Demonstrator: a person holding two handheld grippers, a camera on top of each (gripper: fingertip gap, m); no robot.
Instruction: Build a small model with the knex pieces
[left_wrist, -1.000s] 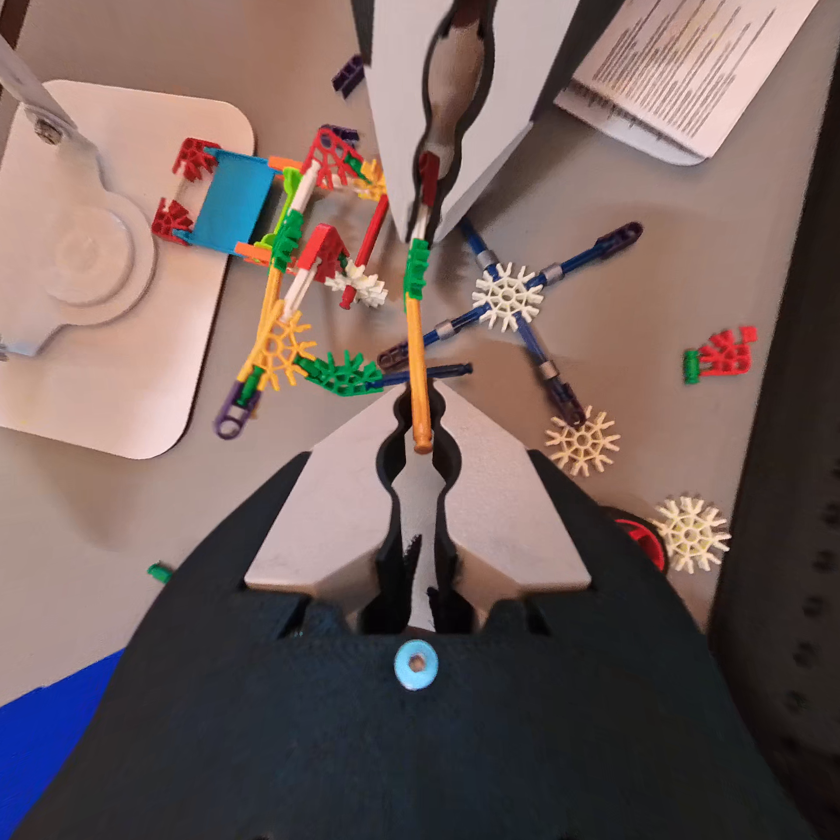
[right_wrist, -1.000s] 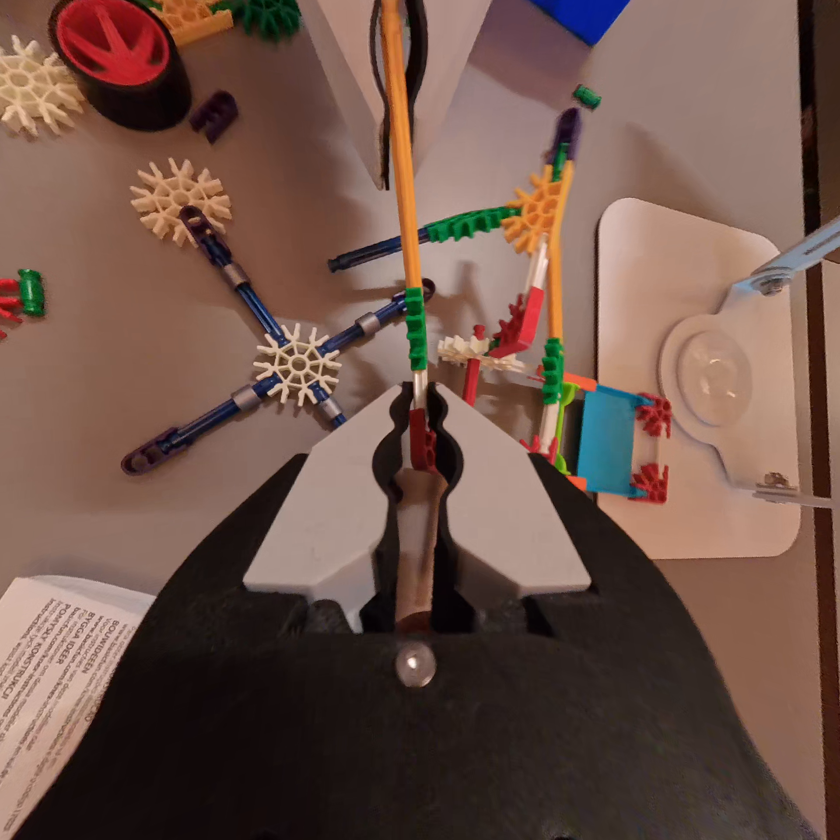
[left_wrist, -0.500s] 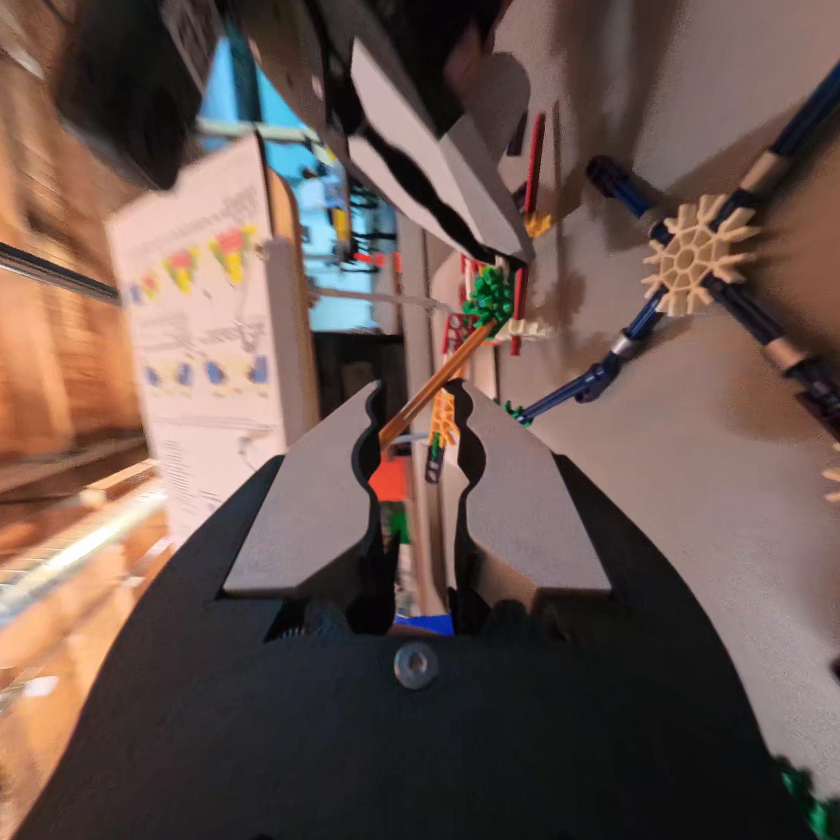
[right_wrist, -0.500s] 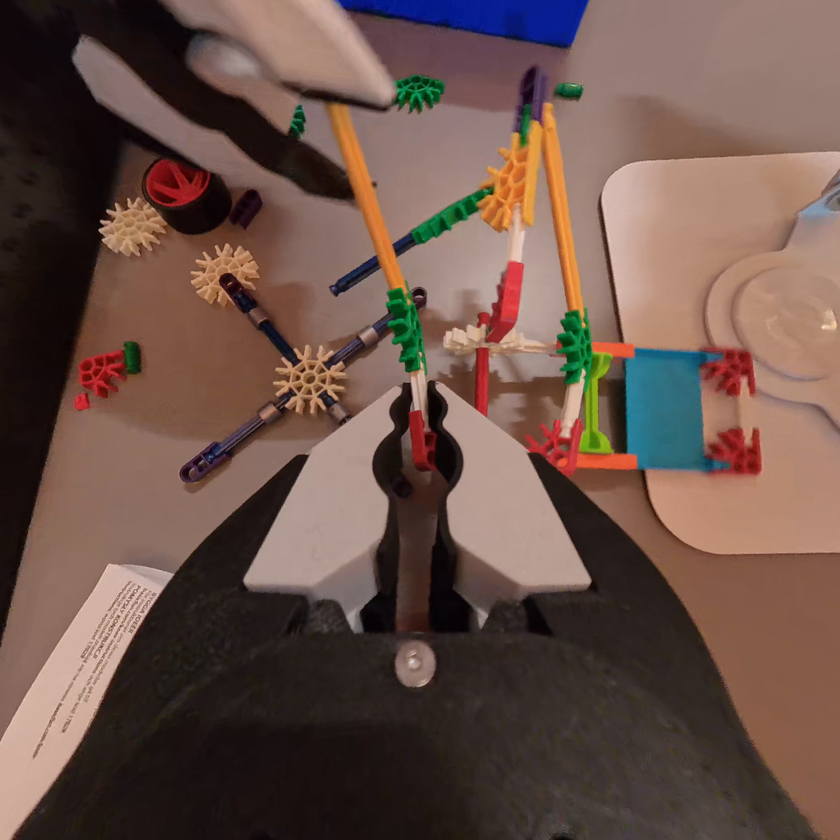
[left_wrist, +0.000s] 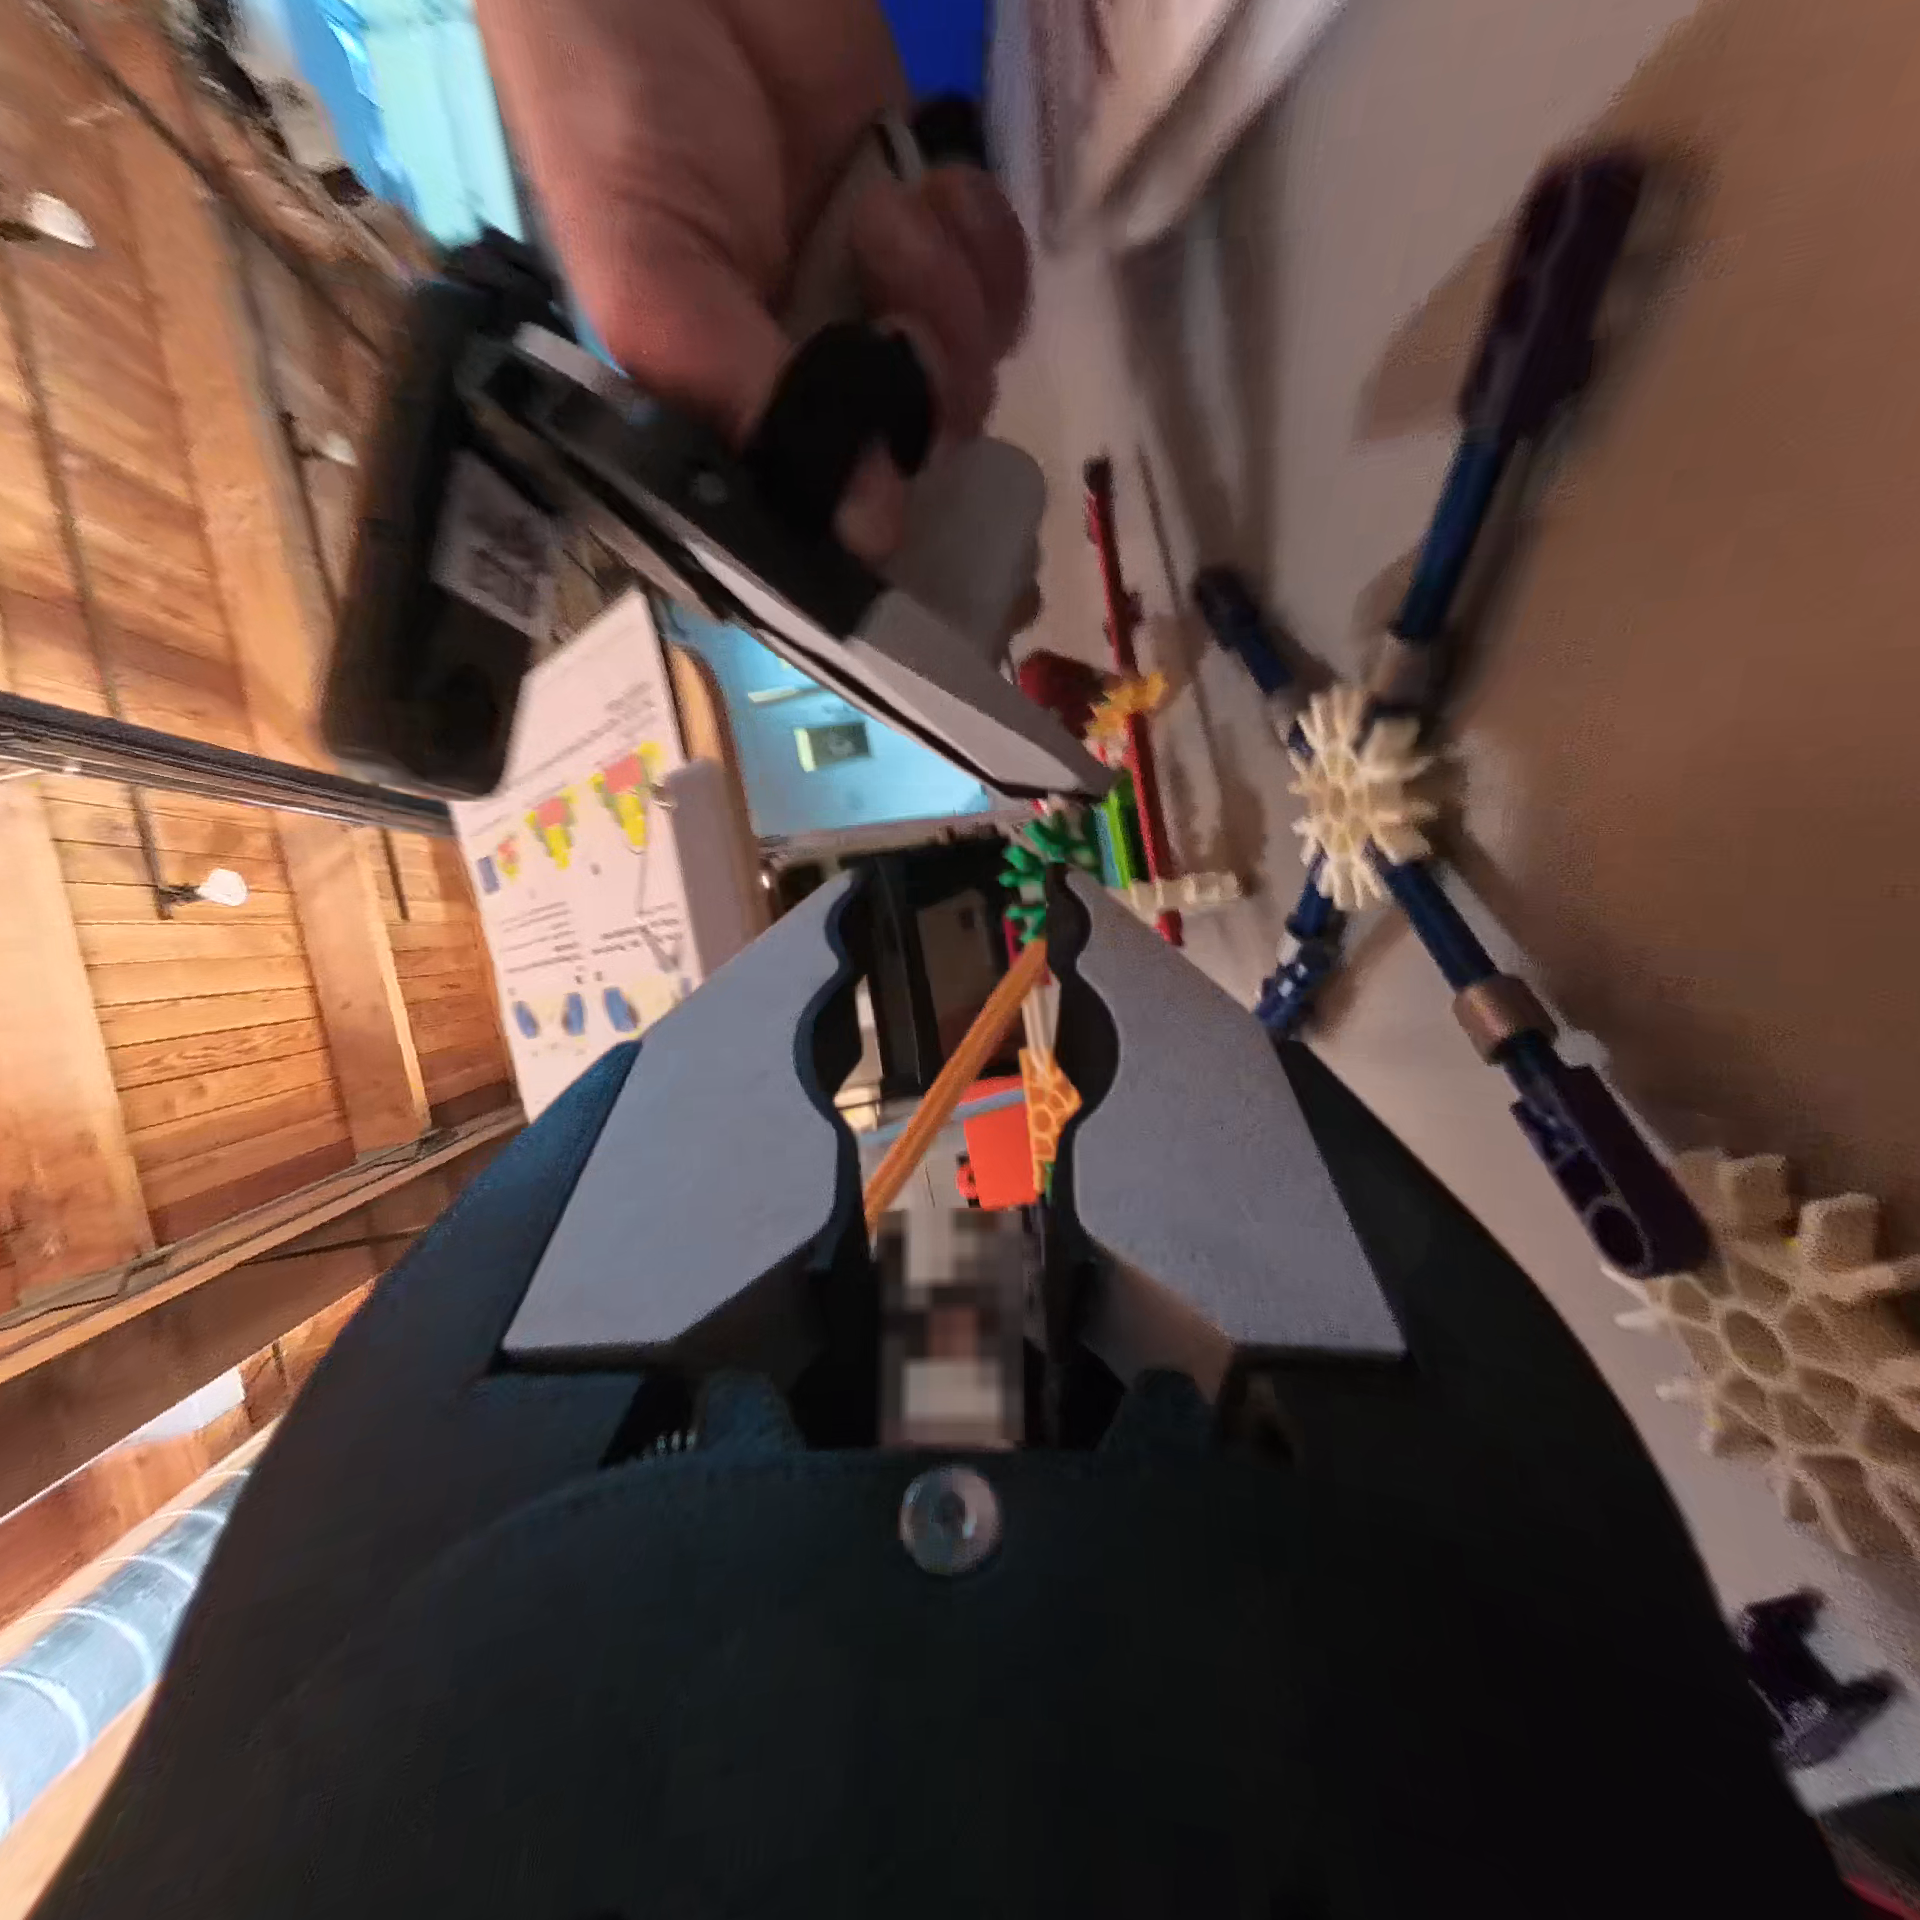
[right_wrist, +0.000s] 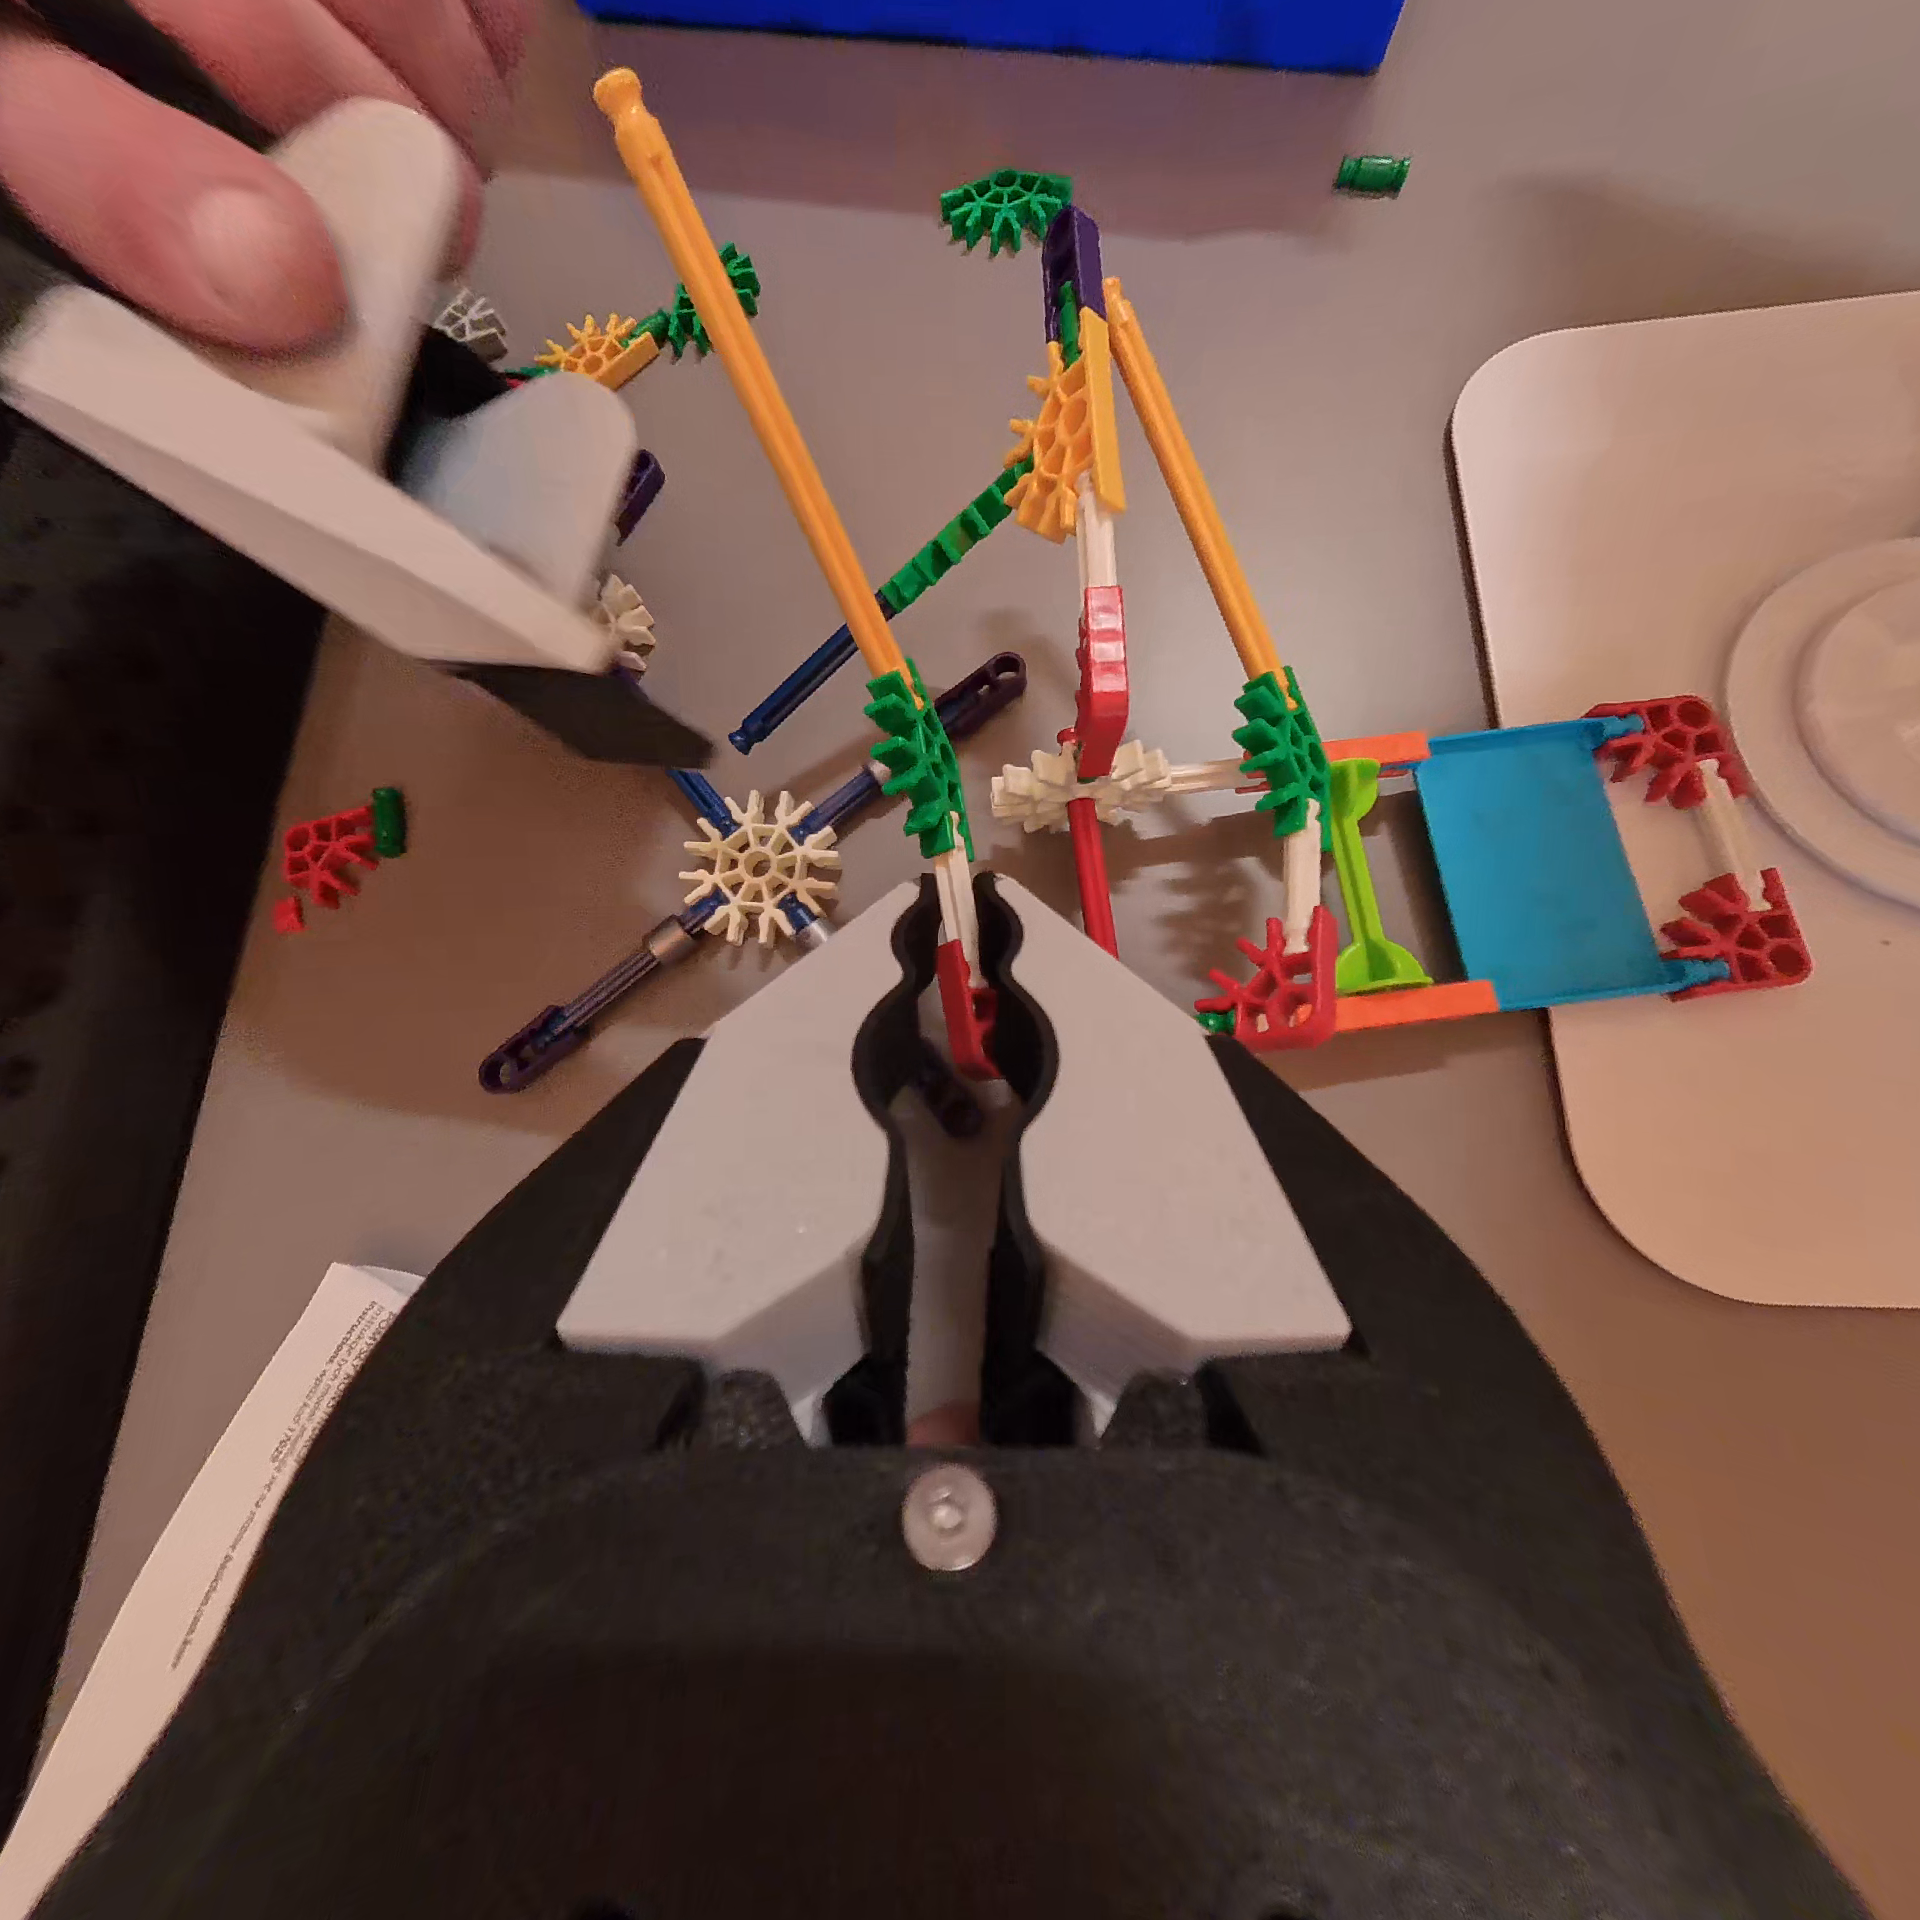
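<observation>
Here the right gripper (right_wrist: 961, 904) is clamped on a white rod (right_wrist: 956, 899) of the toy frame (right_wrist: 1288, 769); the left gripper (left_wrist: 956, 935) is released, so the orange rod (right_wrist: 748, 364) could be knocked loose

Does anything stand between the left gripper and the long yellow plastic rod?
Nothing visible. In the right wrist view only open air separates the left gripper from the long yellow plastic rod, raised by the right gripper through a short white rod; the white snowflake connector lies lower.
</observation>
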